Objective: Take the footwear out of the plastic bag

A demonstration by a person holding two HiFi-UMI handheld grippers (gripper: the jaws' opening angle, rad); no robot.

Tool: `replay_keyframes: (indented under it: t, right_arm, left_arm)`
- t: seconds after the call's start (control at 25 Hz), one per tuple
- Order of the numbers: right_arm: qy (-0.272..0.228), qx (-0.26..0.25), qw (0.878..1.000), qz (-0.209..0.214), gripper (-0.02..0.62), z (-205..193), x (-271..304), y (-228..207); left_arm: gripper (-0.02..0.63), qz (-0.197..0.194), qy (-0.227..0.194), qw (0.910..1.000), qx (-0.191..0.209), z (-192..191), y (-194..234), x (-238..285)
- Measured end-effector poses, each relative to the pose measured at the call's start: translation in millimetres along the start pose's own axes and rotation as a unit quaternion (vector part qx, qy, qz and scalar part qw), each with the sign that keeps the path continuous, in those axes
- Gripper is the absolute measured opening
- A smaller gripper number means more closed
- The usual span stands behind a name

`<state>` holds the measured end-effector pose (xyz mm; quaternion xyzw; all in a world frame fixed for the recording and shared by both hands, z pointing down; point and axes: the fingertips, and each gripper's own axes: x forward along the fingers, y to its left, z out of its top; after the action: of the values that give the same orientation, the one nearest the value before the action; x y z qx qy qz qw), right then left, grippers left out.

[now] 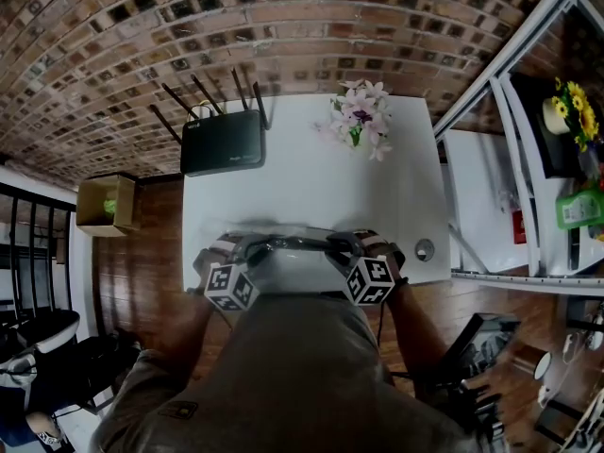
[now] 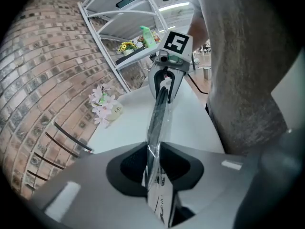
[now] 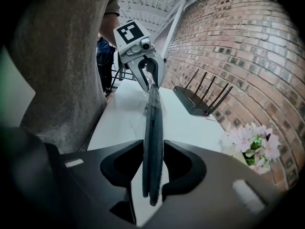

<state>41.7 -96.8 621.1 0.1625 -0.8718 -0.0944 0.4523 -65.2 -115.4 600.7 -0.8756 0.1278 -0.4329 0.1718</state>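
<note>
Brick wall (image 1: 283,26) backs the white bench (image 1: 311,177), over whose near edge the plastic bag (image 1: 283,246) stretches, left tongs (image 2: 153,151) clenched on its slippery film, right tongs (image 3: 153,149) pinching seemingly flat, light, bendy footwear (image 3: 153,113) inside, the surest hold.

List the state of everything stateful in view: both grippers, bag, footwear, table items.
left gripper: fingers shut on the plastic bag's end.
right gripper: fingers shut on the plastic bag, with dark footwear in the pinch.
plastic bag: held stretched between both grippers.
footwear: inside the bag, not yet out.
router: lying on the table, antennas raised.
flowers: upright in their pot.
</note>
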Motion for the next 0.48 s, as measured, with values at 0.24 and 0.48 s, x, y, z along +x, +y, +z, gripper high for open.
replay_keyframes:
  t: [0.24,0.48]
  right_arm:
    - [0.003,-0.033,0.999,0.010,0.141,14.9,15.1,-1.7]
    - [-0.002,-0.027,1.000,-0.004,0.130,5.7,6.8,-3.3]
  left_arm:
    - [0.071,-0.003,0.003,1.0000,0.001,0.5,-2.3,-0.3]
    - [0.071,0.003,0.004,0.9999,-0.011,-5.4,-0.9,-3.6]
